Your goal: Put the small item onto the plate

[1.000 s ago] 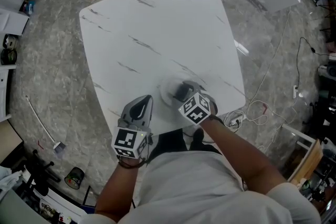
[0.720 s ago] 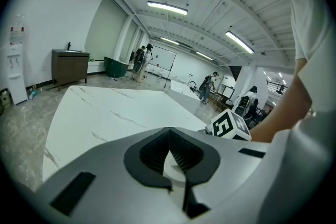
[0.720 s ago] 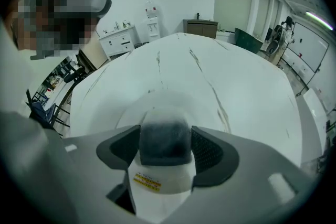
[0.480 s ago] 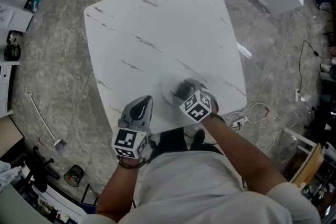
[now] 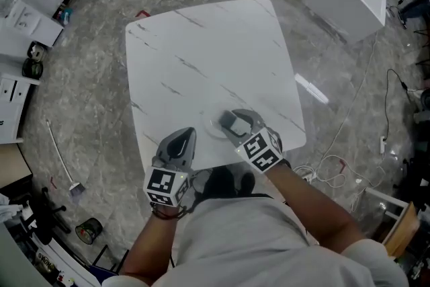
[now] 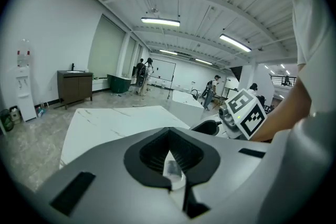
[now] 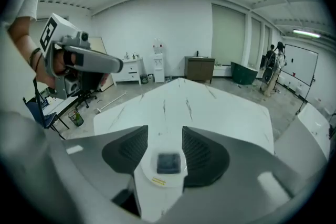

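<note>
Item [image 7: 168,162]: small dark square, flat on plate [image 7: 150,169], dead ahead of right claw [image 7: 165,136], centred between its wide-spread jaws, apparently untouched. Left claw [image 5: 183,138] beside plate's left, closed on nothing. Right claw nearer. Judgement: placement looks done.

No legible text anywhere; yellow sticker [image 7: 159,181] on the plate [image 7: 153,166] rim illegibly small.

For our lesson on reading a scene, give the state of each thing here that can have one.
left gripper: jaws together.
right gripper: jaws apart, above the plate.
small item: lying on the plate, not gripped.
plate: flat on the table.
</note>
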The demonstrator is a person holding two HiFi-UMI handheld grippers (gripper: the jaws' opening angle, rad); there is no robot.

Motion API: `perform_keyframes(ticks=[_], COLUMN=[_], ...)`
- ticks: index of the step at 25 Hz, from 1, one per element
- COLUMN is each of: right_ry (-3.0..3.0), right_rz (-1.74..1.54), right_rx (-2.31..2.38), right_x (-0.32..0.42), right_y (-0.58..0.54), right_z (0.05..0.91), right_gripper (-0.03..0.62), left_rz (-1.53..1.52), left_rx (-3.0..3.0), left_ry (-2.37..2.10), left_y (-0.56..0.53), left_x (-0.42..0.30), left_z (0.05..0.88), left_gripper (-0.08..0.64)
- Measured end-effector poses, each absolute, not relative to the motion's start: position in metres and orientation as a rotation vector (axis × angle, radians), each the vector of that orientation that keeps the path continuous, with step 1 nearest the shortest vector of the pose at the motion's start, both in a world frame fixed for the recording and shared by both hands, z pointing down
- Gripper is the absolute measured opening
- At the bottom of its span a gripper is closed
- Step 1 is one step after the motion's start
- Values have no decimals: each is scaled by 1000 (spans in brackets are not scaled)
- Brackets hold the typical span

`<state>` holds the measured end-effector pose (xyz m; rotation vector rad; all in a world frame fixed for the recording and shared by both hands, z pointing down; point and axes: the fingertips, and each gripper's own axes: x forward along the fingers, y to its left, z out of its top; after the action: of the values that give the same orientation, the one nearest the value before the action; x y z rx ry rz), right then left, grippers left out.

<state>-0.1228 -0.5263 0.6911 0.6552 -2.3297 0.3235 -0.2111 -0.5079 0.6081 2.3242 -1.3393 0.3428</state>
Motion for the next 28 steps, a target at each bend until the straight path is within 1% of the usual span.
perform_keyframes(ticks=[5,7,13,17,21,28], right_ry=[-2535,-2624,-2843,-2990,-3062,-3103], right_rz=[313,303,175,107,25,-47], right_rx=[632,636,682,663,681,694], right_x=[-101,-88,-52,-25,0,19], right_y=[-479,-456,-400,-365,-330,-303], right_z=[593,554,428,352,297,259], right_gripper=[138,102,26,3,2,2], left_rz=[191,156,3,-53,-99,-141], left_rx=[2333,2375,2467,2554,2630,2682], left_ry=[-1383,-1396,-1415,-1420,-1449,-1514], left_y=[-471,-453,-400,-366,-330,-306], left_x=[-174,-154,-108,-74,-48,-32], left_z=[545,516,425,360,306,267], left_gripper=[5,5,5,6,6,5])
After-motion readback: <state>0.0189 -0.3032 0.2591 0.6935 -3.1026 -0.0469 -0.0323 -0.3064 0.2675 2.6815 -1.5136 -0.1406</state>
